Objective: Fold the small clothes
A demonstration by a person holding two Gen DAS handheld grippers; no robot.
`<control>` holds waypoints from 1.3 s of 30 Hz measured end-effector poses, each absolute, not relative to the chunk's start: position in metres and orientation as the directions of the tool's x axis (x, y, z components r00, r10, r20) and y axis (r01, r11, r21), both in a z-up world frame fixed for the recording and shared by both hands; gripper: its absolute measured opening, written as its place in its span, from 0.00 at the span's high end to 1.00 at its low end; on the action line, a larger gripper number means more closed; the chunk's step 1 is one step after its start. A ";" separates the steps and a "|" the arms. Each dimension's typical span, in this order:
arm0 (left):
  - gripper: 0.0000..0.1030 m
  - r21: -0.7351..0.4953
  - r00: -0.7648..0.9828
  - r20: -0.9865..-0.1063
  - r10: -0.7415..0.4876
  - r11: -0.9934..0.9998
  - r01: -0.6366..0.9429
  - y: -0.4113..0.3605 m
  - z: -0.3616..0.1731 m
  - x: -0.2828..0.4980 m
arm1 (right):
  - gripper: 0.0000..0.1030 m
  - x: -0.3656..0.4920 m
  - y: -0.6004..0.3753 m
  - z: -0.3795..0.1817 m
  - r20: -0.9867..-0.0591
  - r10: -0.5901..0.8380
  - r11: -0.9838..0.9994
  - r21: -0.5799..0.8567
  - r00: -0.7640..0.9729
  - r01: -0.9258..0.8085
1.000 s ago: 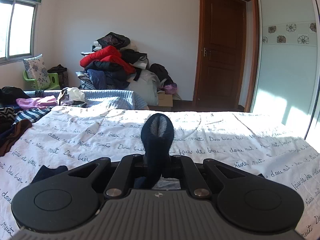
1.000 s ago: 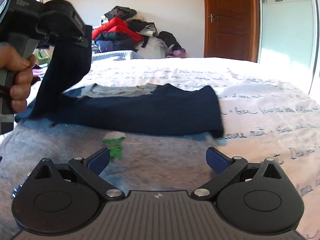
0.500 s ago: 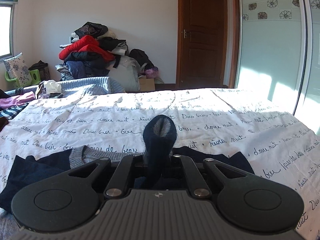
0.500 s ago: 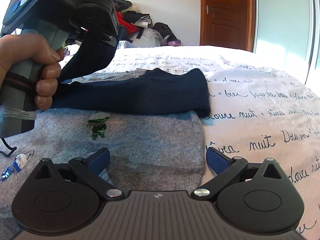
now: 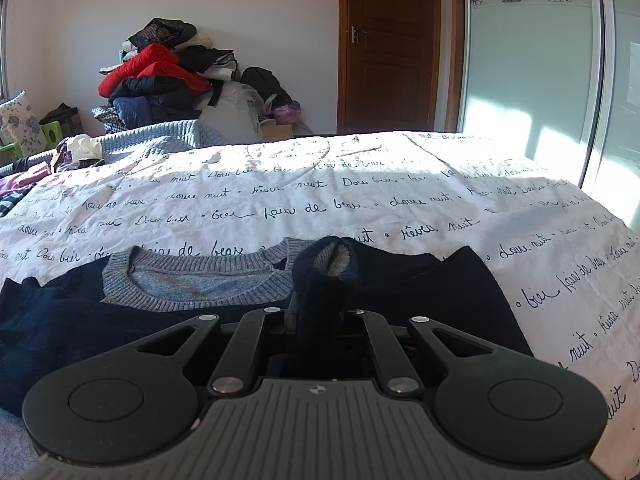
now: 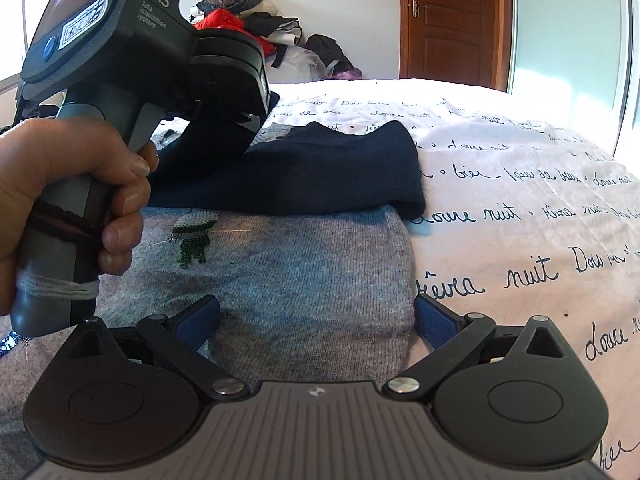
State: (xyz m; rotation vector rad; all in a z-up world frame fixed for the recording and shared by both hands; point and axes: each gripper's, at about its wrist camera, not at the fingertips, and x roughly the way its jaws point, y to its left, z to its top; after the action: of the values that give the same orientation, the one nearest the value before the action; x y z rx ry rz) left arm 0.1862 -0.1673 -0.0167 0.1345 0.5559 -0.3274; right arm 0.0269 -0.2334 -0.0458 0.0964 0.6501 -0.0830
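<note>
Looking along the left gripper [image 5: 320, 316], the left wrist view is showing its jaws pinched tight on a navy sleeve cuff [image 5: 326, 276], a soft knitted tube whose open end, pale grey inside, is sticking up past the fingertips. Beyond it the sweater [image 5: 192, 288] is lying flat on the bedspread [image 5: 360, 196], a creased white cotton sheet printed with looping dark script; a ribbed grey collar is curving round the neck opening, with navy shoulders spreading to either side. A heap of jackets [image 5: 160, 76], red among them, is sitting against the far wall beside a brown panelled door [image 5: 390, 44]. The right wrist view is giving what the first cannot: a hand [image 6: 60, 200] wrapping the grey handle of the left gripper at upper left, the navy sleeve hanging from it down to the garment, and the sweater's fine grey knit body with a small green beaded figure [image 6: 192, 236]. The right gripper [image 6: 318, 316] is standing wide open, its blue textured pads apart and pressing on nothing, the grey body lying just ahead of and between them, its right edge near the right pad.
</note>
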 end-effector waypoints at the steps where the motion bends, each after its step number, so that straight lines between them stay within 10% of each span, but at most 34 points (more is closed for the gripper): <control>1: 0.90 0.039 0.800 -0.536 -0.269 0.939 0.342 -0.169 -0.017 0.186 | 0.00 0.027 -0.233 -0.046 -0.608 -0.047 0.992 0.063 0.792 0.107; 12: 0.88 0.044 0.788 -0.548 -0.281 0.931 0.362 -0.176 -0.023 0.185 | 0.00 0.026 -0.235 -0.046 -0.613 -0.038 0.991 0.076 0.790 0.108; 25: 0.14 0.099 0.833 -0.512 -0.208 0.949 0.298 -0.147 -0.006 0.166 | 0.00 0.028 -0.233 -0.048 -0.618 -0.040 0.992 0.070 0.785 0.106; 39: 0.13 0.003 0.803 -0.590 -0.082 0.995 0.104 -0.011 -0.009 0.149 | 0.00 0.049 -0.231 -0.015 -0.552 -0.002 0.998 0.054 0.834 0.038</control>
State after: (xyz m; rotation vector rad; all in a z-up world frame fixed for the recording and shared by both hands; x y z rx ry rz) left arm 0.1485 -0.0107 -0.0093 0.0361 0.6302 -0.0993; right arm 0.0494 -0.2310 -0.0150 0.0640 0.5842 -0.0214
